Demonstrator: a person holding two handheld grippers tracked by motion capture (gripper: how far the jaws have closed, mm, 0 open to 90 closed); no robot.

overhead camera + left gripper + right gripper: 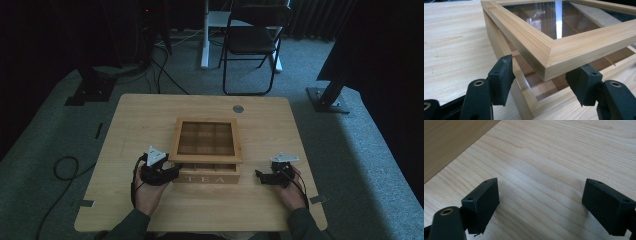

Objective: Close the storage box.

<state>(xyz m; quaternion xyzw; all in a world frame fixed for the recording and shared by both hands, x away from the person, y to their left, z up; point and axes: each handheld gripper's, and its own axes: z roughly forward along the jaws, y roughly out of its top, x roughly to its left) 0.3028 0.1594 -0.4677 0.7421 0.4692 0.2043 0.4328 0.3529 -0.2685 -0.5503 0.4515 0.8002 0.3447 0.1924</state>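
Beside the tea box (pixel 206 150) corner, left gripper (pixel 541 82) gapes, lid (pixel 554 47) raised.

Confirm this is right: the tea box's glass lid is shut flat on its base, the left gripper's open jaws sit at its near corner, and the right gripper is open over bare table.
One thing is off: the lid is not shut flat. The left gripper view shows it raised, with a gap above the tea box base. The left gripper is open at the lid's near corner, and the right gripper is open over bare table.

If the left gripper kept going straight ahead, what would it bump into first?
Most likely the front corner of the tea box's raised lid: that corner sits between the open jaws of the left gripper, right ahead.
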